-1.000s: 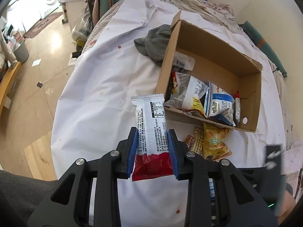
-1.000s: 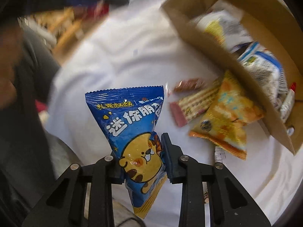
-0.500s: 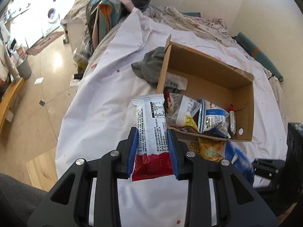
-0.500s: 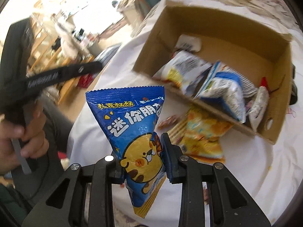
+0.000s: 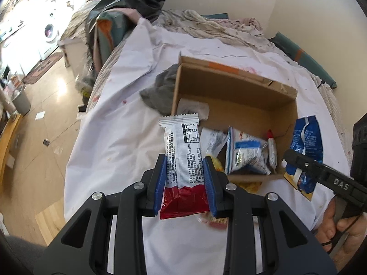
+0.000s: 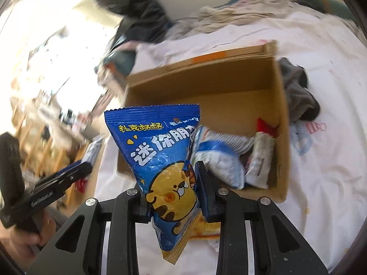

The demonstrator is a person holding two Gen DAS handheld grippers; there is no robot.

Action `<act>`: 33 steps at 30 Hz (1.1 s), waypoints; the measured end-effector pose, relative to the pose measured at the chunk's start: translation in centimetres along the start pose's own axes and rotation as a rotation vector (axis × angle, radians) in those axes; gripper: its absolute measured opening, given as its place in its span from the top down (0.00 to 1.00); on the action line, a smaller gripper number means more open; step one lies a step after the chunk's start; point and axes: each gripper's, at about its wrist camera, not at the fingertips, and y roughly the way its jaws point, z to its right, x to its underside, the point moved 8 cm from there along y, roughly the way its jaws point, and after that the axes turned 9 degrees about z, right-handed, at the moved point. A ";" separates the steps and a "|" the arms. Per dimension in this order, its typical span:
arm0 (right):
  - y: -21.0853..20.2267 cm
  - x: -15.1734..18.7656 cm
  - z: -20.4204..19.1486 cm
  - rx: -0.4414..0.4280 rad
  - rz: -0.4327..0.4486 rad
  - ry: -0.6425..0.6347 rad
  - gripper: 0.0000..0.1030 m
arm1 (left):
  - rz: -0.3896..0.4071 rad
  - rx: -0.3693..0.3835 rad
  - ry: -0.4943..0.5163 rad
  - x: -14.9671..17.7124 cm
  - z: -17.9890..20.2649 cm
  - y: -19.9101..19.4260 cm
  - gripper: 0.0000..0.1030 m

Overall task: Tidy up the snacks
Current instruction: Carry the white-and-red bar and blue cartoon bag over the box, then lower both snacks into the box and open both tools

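Observation:
My left gripper (image 5: 183, 178) is shut on a white and red snack bar (image 5: 182, 151) and holds it up just in front of the cardboard box (image 5: 240, 96). My right gripper (image 6: 172, 192) is shut on a blue triangular snack bag (image 6: 160, 151) with a yellow cartoon animal, held near the box's (image 6: 206, 91) corner. The blue bag (image 5: 306, 146) and right gripper also show at the right of the left wrist view. The box holds several snack packets (image 5: 245, 151), which also show in the right wrist view (image 6: 220, 158).
The box sits on a bed with a white sheet (image 5: 119, 142). A grey cloth (image 5: 160, 91) lies against the box's far left side. Loose snacks (image 5: 250, 185) lie by the box's near wall. Rumpled bedding (image 5: 206, 25) lies at the head; floor (image 5: 34, 137) is left.
Both grippers have risen and swung toward the box. The right gripper with the blue bag has come into the left view, beside the box's right end. Both grips are unchanged.

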 end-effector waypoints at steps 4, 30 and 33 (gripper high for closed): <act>0.5 -1.1 1.5 0.039 0.026 0.040 0.69 | 0.024 0.006 0.050 -2.3 1.2 0.8 0.73; 3.2 -2.1 5.3 0.193 0.035 0.083 0.66 | -0.052 0.141 -0.002 -1.9 3.8 7.3 0.73; 3.4 -2.0 5.2 0.194 0.030 0.086 0.62 | -0.058 0.149 -0.031 -2.1 3.6 7.4 0.73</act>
